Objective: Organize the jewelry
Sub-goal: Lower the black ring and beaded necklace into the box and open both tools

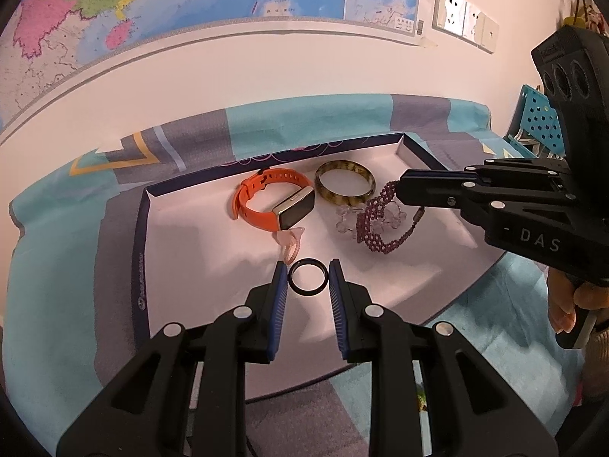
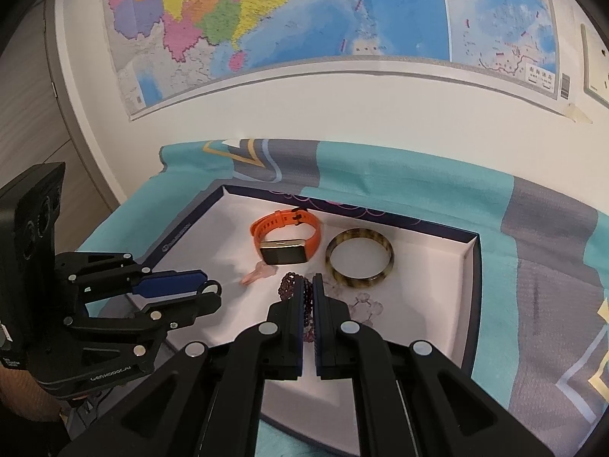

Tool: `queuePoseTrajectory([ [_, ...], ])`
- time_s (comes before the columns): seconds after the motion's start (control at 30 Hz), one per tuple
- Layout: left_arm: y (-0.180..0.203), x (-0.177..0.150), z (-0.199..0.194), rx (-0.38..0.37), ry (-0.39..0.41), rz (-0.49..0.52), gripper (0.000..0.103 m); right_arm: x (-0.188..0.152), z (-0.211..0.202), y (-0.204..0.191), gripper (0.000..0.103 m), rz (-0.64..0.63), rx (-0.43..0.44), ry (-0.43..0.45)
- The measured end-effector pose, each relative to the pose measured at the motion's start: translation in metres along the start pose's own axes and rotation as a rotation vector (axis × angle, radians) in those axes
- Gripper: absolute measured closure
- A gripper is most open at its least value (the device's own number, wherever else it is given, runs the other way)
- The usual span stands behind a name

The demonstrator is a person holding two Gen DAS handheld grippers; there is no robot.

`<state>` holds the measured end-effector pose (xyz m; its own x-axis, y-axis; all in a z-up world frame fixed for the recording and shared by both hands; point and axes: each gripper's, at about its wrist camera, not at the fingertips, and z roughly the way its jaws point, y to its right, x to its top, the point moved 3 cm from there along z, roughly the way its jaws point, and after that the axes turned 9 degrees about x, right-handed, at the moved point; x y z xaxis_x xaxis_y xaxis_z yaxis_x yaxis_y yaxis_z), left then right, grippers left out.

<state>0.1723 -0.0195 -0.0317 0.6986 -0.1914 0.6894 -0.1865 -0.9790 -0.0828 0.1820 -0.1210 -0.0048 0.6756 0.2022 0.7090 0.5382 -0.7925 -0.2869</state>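
- Left gripper [image 1: 307,280]: pads pressed on a black ring [image 1: 307,276], one each side, ring flat between the tips, over the near part of the tray [image 1: 141,228].
- Right gripper [image 2: 309,297]: clenched on the purple bead bracelet [image 1: 377,224]. From the left wrist view its tips pinch the upper end, the rest hangs in a loop down to the tray floor.
- Just past the left tips: a small pink piece [image 1: 291,242], partly see-through, lying on the white tray floor.
- Just past and right of the right tips: a clear bead bracelet [image 2: 365,304], partly under the purple one.
- Beyond the pink piece: orange watch [image 1: 274,200], strap closed in a loop, screen side toward the left gripper.
- Right of the watch, just beside it: mottled brown bangle [image 1: 345,186], flat on the tray, ahead of the right tips.
- Tray: shallow, dark blue rim, white inside, sits on a teal and grey patterned cloth [image 1: 57,228] over the counter.
- Right edge, left view: a person's fingers [image 1: 563,304] around the right gripper's handle.
- Far: wall with a colour map [image 2: 266,19] taped up; sockets [image 1: 466,19] to the map's right.
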Motion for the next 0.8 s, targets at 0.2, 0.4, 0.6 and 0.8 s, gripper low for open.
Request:
queuePoseTrajectory([
  [0.2,-0.001,0.003,0.012,0.007,-0.024,-0.007,0.080,0.002,0.011,0.012,0.100,0.032,-0.005,-0.017],
  [0.4,0.001,0.005,0.023,0.013,-0.047,-0.003,0.080,0.003,0.020,0.022,0.100,0.060,-0.018,-0.029],
  [0.6,0.002,0.006,0.037,0.022,-0.076,-0.002,0.080,0.004,0.028,0.029,0.098,0.082,-0.028,-0.044],
  [0.8,0.000,0.006,0.045,0.021,-0.091,-0.009,0.080,0.001,0.031,0.035,0.094,0.105,-0.039,-0.049],
])
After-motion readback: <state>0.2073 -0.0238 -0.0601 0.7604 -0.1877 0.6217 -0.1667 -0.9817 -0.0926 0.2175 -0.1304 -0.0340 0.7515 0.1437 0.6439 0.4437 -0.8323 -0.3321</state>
